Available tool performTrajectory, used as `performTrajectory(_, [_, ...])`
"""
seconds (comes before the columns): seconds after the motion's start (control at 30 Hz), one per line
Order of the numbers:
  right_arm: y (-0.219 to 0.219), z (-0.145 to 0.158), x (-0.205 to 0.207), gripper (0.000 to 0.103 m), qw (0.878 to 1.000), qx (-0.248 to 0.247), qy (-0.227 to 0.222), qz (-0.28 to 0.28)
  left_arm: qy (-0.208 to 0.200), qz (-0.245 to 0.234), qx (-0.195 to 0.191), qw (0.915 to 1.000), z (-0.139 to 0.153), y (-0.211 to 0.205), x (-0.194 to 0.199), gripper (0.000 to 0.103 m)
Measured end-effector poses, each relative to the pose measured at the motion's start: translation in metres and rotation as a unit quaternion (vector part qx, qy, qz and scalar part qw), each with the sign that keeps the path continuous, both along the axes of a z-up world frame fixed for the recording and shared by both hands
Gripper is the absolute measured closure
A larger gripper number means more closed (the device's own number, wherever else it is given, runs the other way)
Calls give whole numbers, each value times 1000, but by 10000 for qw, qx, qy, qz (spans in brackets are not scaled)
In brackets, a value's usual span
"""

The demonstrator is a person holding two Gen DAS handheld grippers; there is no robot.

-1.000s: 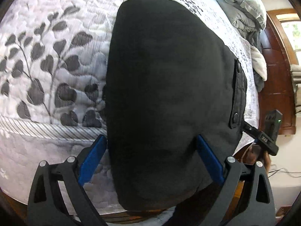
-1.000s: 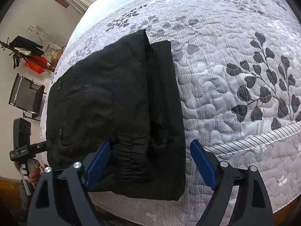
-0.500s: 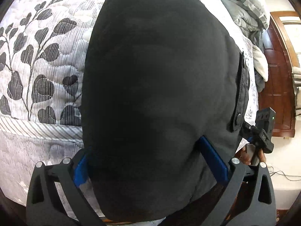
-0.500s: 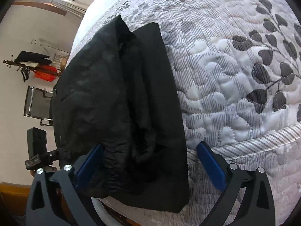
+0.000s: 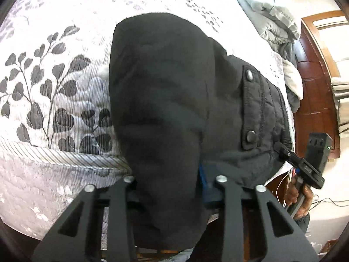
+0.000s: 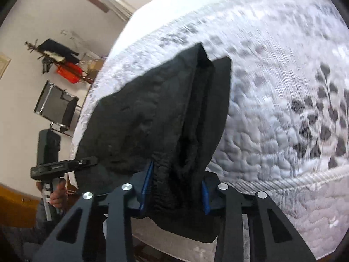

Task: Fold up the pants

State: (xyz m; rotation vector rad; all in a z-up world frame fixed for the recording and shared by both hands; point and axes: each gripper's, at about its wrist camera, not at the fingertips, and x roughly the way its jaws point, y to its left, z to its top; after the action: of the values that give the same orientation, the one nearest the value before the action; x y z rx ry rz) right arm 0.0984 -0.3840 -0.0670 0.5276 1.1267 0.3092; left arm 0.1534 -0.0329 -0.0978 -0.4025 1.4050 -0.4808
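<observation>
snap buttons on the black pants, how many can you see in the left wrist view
2, both on the flap along the right side of the black pants: upper snap near the flap's top corner, lower snap near its bottom. More may be hidden in the folds.

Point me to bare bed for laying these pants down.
Free: leaf-print quilt beside and beyond the pants. Crowded: rumpled bedding by the headboard. Both grippers, left and right, are closing on cloth at the near bed edge.
</observation>
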Motion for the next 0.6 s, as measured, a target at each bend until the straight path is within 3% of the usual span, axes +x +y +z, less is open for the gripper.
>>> performTrajectory(0.2, [5,31,10,67,9991,-50,-406,105,-187,190,-243,9993,13,8,6,80])
performTrajectory(0.6, [23,45,94,67,9964,-36,-826,176,-945,471,138,9943,55,15,81,80])
